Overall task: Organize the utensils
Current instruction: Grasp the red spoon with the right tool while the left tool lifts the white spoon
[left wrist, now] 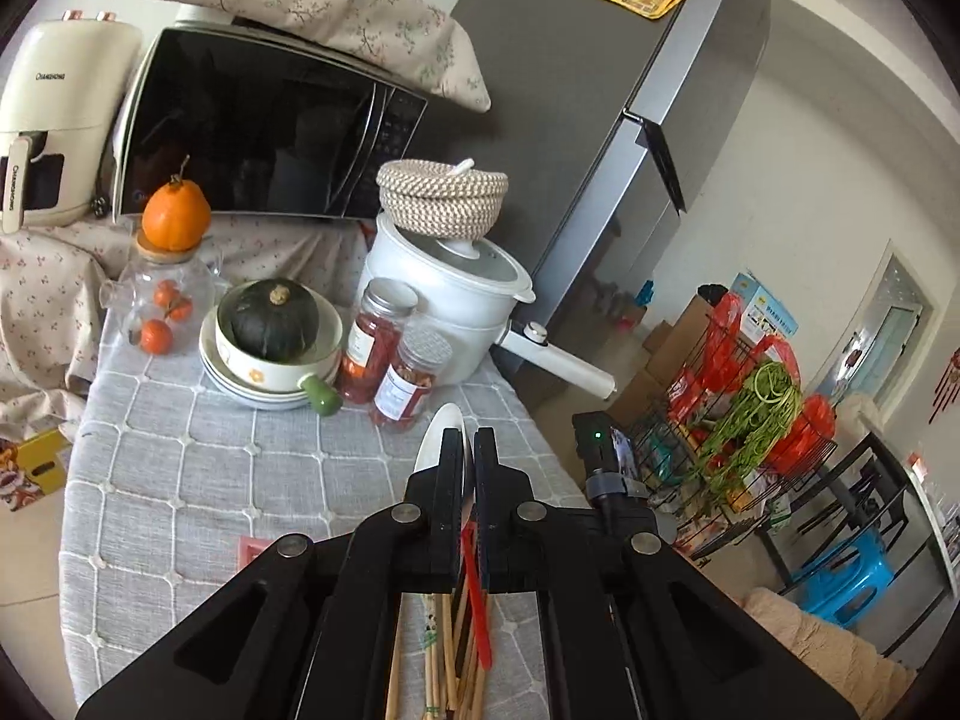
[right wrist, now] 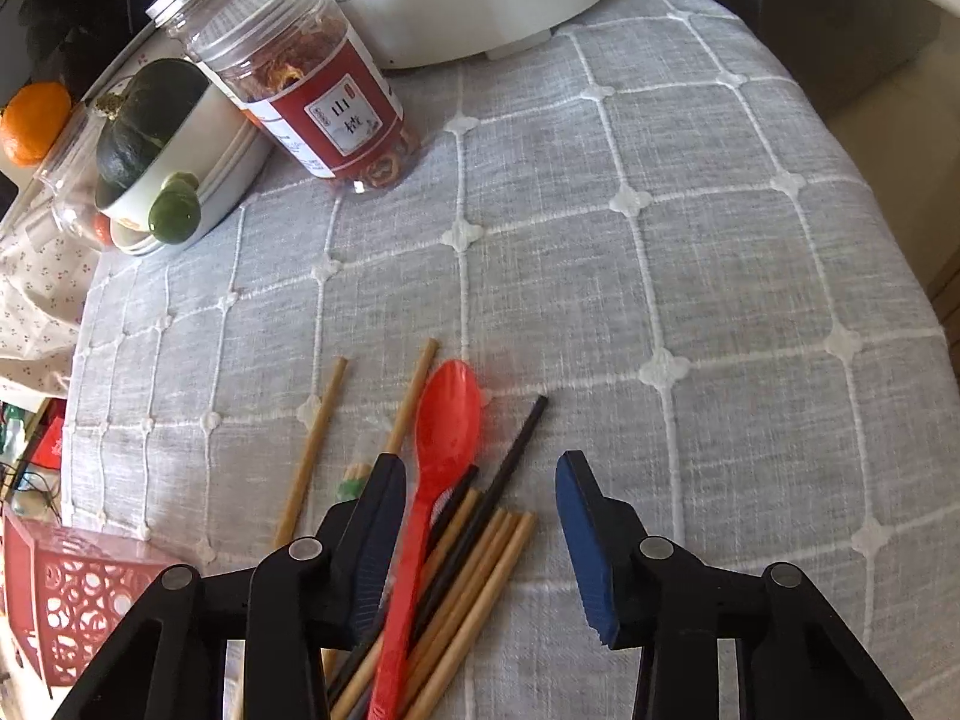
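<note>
- Black plastic fingers of the left gripper (left wrist: 468, 450) sit nearly pressed together in the left wrist view, pinching a white spoon (left wrist: 441, 438) whose bowl sticks out past the fingertips, held up above the table.
- Below that gripper, a loose pile of wooden chopsticks (left wrist: 447, 648) lies on the grey checked tablecloth (left wrist: 180, 468), with a red plastic spoon (left wrist: 477, 600) lying across them (only its handle shows here).
- Farther back on the cloth stand two clear jars of dried red slices (left wrist: 408, 375), a white electric pot (left wrist: 444, 300) with a woven basket (left wrist: 443, 198) on its lid, and a dark green squash (left wrist: 275, 319) sitting in a white bowl with a green handle (left wrist: 282, 369).
- A glass jar (left wrist: 159, 300) topped by an orange fruit (left wrist: 176, 216) stands to the left, in front of a black microwave (left wrist: 258, 132).

- In the right wrist view, the right gripper (right wrist: 480, 480) is spread wide, its blue-padded fingers (right wrist: 585, 540) holding nothing, low over the tablecloth (right wrist: 660, 240).
- The red plastic spoon (right wrist: 441, 456) lies between the fingers, close to the left one, bowl pointing away, on top of the wooden chopsticks (right wrist: 480, 588) and a black chopstick (right wrist: 510, 462).
- Two more wooden chopsticks (right wrist: 312, 450) lie apart to the left of the pile.
- A red openwork basket (right wrist: 72, 594) sits at the lower left edge (partly cut off).
- A labelled jar (right wrist: 318, 96) stands near the squash bowl (right wrist: 180, 144).
</note>
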The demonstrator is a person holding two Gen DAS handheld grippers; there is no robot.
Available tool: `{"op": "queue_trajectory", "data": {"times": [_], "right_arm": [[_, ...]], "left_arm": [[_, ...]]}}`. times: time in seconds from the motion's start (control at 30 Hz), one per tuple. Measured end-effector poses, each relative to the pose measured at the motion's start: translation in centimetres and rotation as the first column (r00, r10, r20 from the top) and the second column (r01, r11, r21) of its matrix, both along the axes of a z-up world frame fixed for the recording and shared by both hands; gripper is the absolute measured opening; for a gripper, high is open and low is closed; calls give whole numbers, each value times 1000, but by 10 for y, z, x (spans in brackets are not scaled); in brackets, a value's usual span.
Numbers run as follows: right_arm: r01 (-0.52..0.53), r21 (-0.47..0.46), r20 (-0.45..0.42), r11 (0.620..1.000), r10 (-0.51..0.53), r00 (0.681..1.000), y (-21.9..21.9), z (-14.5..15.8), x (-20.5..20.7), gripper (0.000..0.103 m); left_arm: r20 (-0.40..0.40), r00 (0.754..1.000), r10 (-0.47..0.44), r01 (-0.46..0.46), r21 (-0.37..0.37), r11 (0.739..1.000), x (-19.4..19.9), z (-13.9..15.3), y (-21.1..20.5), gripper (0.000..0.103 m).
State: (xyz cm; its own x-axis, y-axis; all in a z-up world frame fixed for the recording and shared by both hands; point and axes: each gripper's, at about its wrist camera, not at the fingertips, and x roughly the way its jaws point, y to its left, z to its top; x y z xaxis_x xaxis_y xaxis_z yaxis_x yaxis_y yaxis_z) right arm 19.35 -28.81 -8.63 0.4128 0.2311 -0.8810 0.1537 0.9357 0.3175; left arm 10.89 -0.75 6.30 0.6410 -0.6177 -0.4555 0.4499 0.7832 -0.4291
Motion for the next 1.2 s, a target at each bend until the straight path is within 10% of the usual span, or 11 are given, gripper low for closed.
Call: {"op": "queue_trajectory", "data": {"times": [0.2,0.57,1.2], "right_arm": [[-14,-42,19,999,14,1000,10,-8,21,45],[-81,-43,28,996,82,996,18,-24,29,2],[41,-57,323,998,-21,946,13,70,-34,0]], "left_arm": [[-4,1000,19,-19,-64,998,7,-9,14,3],[7,999,51,-50,-144,988,21,-24,31,3],[90,990,108,-87,-212,973,49,-29,41,3]]}}
